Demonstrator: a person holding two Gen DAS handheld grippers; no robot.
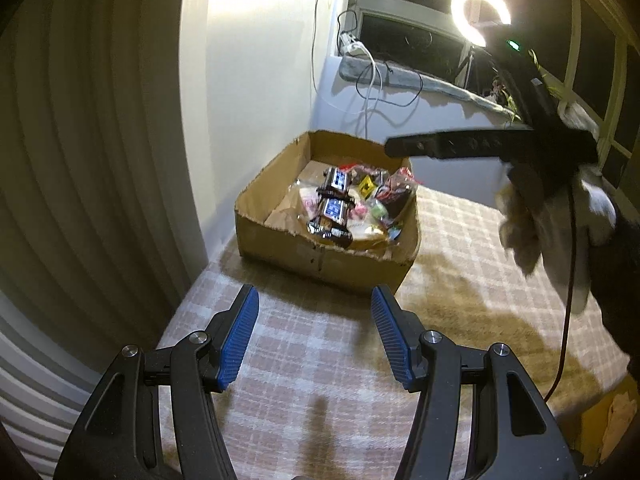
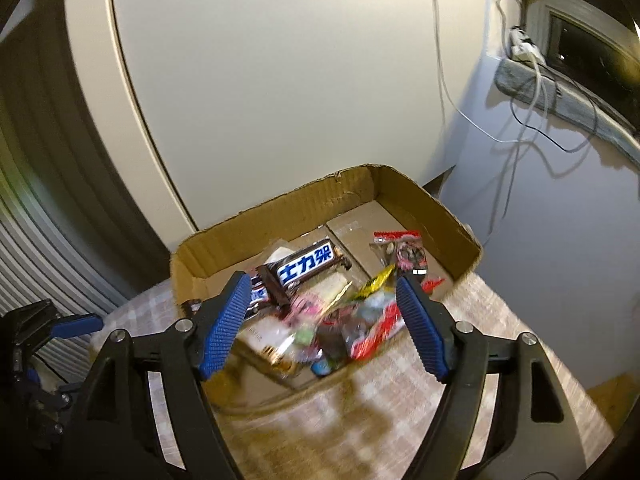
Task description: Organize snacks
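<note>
A torn cardboard box (image 1: 280, 236) stands on a checked cloth and holds a heap of snack packets. Two dark chocolate bars (image 1: 334, 200) lie on top of the heap. My left gripper (image 1: 315, 294) is open over the cloth just in front of the box, with nothing between its blue pads. In the right wrist view my right gripper (image 2: 322, 280) hangs open above the near part of the box (image 2: 256, 224). Below its wide jaws lie a chocolate bar (image 2: 308, 262), a red and white packet (image 2: 404, 252) and a blurred pile of small packets (image 2: 340, 320), none of them touched by the pads.
A wall and a ribbed curtain (image 1: 80, 160) stand close on the left. Behind the box is a window sill with cables (image 1: 372, 76), and a lit ring lamp (image 1: 480, 12). A gloved hand (image 1: 532, 216) reaches in from the right. The cloth (image 1: 460, 240) ends at the front right.
</note>
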